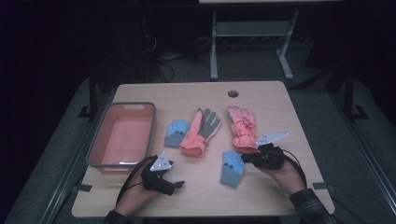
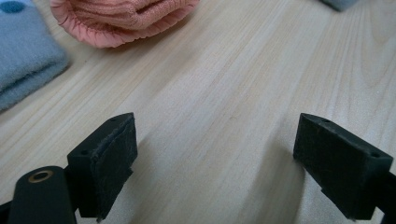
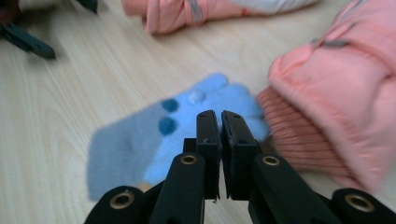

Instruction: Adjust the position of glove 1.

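Note:
A small blue glove (image 1: 231, 168) lies near the front of the wooden table (image 1: 196, 196). My right gripper (image 1: 246, 158) reaches its upper right edge from the right. In the right gripper view the jaws of that gripper (image 3: 219, 116) are pressed together over the blue glove (image 3: 140, 144), with a thin slit between them, pinching its fingertip edge. My left gripper (image 1: 173, 175) rests low at the front left. Its jaws (image 2: 215, 135) stand wide apart over bare wood with nothing between them.
A pink basin (image 1: 122, 135) with a grey rim sits at the left. A second small blue glove (image 1: 177, 132), a pink and grey glove (image 1: 201, 133) and a pink glove (image 1: 242, 128) lie mid-table. A pink cuff (image 2: 121, 18) lies ahead of the left gripper.

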Tool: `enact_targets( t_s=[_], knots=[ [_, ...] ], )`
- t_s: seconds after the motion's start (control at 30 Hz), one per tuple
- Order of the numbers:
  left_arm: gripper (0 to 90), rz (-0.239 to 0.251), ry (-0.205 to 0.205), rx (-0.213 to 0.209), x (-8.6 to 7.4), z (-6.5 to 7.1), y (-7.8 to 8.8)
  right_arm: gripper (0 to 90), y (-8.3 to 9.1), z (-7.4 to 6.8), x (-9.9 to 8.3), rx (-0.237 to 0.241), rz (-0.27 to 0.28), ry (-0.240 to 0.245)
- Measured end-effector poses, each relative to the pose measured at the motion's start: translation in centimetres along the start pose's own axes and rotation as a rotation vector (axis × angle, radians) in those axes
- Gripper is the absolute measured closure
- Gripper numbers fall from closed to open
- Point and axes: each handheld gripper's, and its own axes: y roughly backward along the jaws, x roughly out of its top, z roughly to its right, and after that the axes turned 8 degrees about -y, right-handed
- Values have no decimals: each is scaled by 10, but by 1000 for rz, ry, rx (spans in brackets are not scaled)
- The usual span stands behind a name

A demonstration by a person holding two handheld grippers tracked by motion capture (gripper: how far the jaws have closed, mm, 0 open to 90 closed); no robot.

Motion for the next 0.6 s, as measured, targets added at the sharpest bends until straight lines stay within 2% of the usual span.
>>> enact_targets(
  t_s=[0.07, 0.23, 0.3, 0.4, 0.5, 0.6],
  knots=[
    [128, -1, 0, 0, 0, 0, 0, 860, 9, 0, 3, -3, 25, -9],
    [128, 1, 2, 0, 0, 0, 0, 860, 34, -6, 12, 9, 100, 12],
    [128, 0, 1, 0, 0, 0, 0, 860, 37, -8, 13, 4, 107, 23],
    [128, 2, 1, 2, 0, 0, 0, 859, 48, -17, 18, -30, 126, 60],
    [129, 3, 0, 2, 0, 0, 0, 859, 49, -22, 22, -42, 123, 74],
    [128, 2, 3, 0, 0, 0, 0, 853, 39, -32, 28, -42, 105, 95]
  ],
)
